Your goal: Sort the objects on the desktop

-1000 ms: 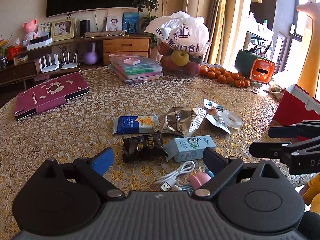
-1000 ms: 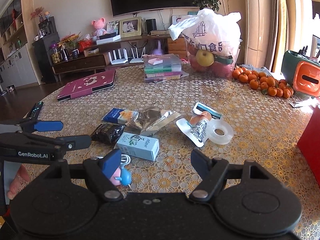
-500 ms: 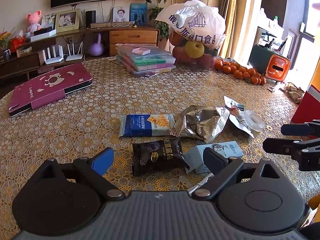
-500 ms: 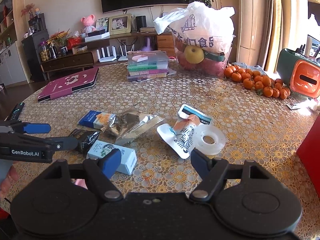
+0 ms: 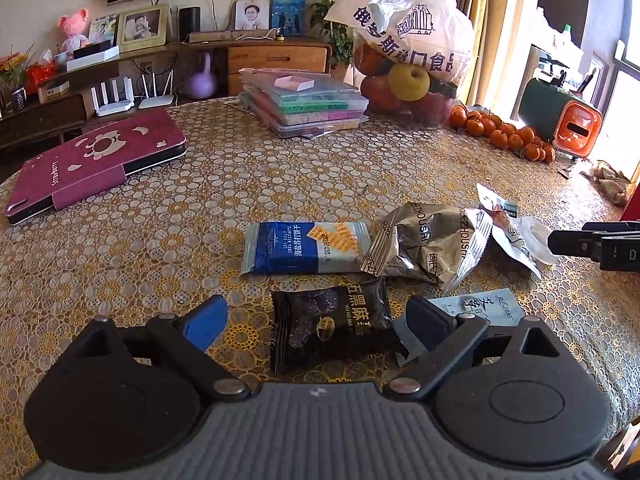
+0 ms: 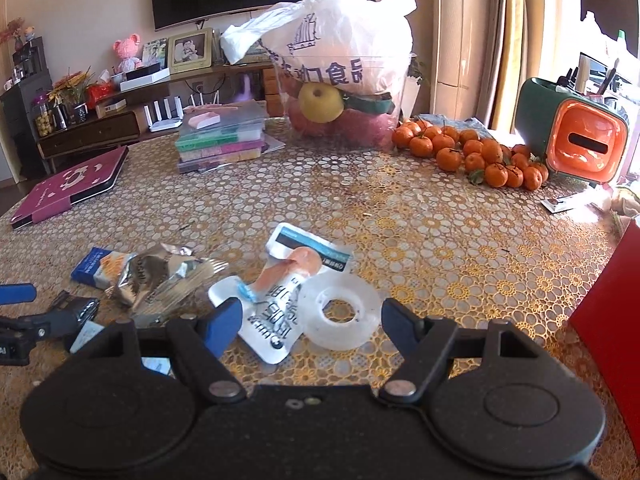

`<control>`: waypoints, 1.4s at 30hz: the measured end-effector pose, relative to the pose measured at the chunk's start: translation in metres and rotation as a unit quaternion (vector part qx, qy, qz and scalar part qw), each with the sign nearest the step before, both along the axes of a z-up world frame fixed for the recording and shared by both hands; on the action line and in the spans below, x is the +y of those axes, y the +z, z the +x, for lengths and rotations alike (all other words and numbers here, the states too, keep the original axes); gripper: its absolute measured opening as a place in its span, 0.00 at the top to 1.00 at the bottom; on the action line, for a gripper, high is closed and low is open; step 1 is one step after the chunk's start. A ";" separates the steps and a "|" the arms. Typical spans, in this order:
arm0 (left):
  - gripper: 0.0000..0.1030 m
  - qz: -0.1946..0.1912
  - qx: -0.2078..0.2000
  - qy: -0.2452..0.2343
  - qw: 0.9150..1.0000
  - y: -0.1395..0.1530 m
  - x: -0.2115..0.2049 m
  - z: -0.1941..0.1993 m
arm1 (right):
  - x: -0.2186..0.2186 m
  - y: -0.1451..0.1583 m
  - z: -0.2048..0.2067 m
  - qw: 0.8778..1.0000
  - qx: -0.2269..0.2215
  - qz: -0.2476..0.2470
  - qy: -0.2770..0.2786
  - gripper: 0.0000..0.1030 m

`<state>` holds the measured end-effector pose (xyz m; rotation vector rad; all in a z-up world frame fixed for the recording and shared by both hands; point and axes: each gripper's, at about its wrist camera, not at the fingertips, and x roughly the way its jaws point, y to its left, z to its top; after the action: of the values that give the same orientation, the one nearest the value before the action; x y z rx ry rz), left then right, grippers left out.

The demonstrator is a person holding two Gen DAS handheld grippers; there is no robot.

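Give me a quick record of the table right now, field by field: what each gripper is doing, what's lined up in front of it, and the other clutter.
left gripper: open, holding nothing
in front of left gripper: black sesame snack packet, between the fingers' line
right gripper: open, holding nothing
in front of right gripper: clear tape roll, overlapping white sausage pouch
other snacks: blue cracker packet; crumpled silver foil wrapper
beside black packet: pale blue carton
far side: loose tangerines, maroon tablet case
surface: gold lace-patterned table

left wrist: low over table (image 5: 120, 248), facing forward, close to black packet (image 5: 332, 320) | right wrist: same height, close to tape roll (image 6: 340, 316) | shared: silver wrapper (image 5: 428, 240), frame centre.
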<state>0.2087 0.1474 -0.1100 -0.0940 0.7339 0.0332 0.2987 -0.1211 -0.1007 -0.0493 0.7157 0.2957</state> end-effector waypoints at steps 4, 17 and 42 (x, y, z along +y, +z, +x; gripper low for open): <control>0.06 0.001 0.004 -0.001 1.000 -0.004 -0.002 0.005 | -0.006 -0.011 0.016 1.000 0.011 0.004 -0.015 0.26; 0.07 -0.003 0.016 0.010 1.000 -0.017 0.001 0.011 | -0.012 -0.031 0.033 0.999 0.019 0.004 -0.030 0.29; 0.44 0.020 0.003 -0.002 1.000 -0.004 -0.014 0.004 | -0.014 -0.013 0.012 1.000 0.008 -0.009 -0.015 0.43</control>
<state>0.2124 0.1336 -0.1142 -0.0537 0.7387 0.0445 0.3112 -0.1355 -0.1134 -0.0523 0.7340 0.2606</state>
